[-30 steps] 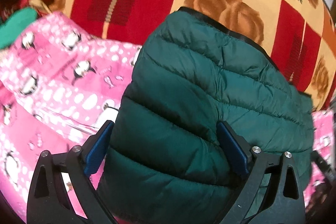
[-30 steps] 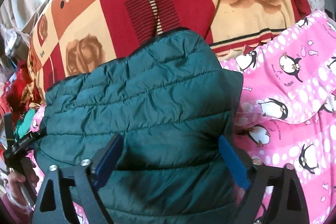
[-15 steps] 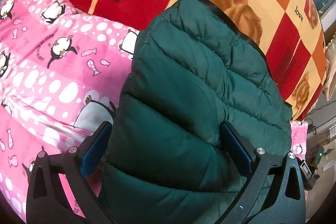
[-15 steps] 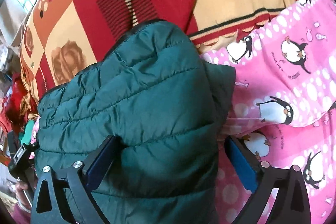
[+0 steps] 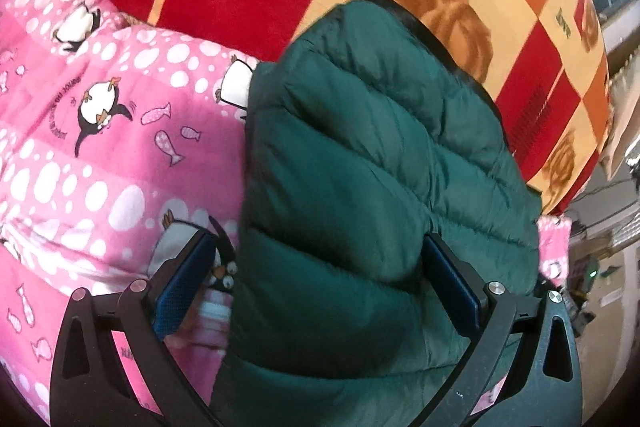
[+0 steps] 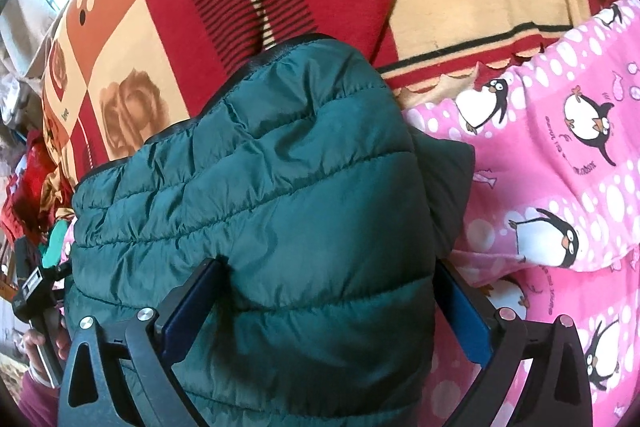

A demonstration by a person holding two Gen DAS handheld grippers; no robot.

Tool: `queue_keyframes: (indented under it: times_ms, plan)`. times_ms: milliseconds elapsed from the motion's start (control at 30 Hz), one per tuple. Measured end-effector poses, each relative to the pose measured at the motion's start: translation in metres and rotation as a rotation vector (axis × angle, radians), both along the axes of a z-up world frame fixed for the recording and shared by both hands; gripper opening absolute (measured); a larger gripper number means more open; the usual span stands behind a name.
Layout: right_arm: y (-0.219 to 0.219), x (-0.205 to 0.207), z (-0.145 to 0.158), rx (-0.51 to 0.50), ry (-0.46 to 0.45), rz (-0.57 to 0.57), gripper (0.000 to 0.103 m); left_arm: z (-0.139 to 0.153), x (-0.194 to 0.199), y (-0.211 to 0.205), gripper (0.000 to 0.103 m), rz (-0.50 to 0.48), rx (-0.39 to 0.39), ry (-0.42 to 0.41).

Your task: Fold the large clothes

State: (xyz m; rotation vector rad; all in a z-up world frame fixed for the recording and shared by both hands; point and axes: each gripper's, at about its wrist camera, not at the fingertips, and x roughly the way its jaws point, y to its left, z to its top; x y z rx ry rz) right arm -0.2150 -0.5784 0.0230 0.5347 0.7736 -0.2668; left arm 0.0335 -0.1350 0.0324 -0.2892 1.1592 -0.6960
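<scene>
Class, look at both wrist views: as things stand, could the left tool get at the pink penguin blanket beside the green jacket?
Probably not at once. The left tool stands open, but a thick roll of the jacket fills the gap between its fingers. The blanket lies bare beside it, so nothing else bars the way.

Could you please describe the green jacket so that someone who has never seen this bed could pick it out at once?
Look at the bed with the red and cream rose blanket and the pink penguin blanket beside it. The jacket lies where the two meet, and it is the only dark green, shiny thing there, quilted in puffy horizontal bands with a thin black edge.
</scene>
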Motion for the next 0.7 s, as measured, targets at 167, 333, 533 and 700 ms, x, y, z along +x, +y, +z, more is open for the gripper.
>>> queue_keyframes:
  times_ms: [167, 333, 533, 700]
  plan:
    - [0.0, 0.009, -0.002, 0.0, 0.013, 0.03, 0.103, -0.008, 0.009, -0.002, 0.102, -0.025, -0.033, 0.061]
    - [-0.004, 0.017, -0.004, 0.013, 0.023, 0.063, 0.103, -0.01, 0.01, -0.008, 0.102, -0.04, -0.037, 0.059]
    - [-0.006, 0.018, -0.007, 0.006, 0.034, 0.089, 0.103, -0.016, 0.01, -0.014, 0.103, -0.041, -0.058, 0.06]
    - [-0.005, 0.023, -0.009, 0.017, 0.026, 0.09, 0.103, -0.021, 0.011, -0.018, 0.103, -0.042, -0.069, 0.065]
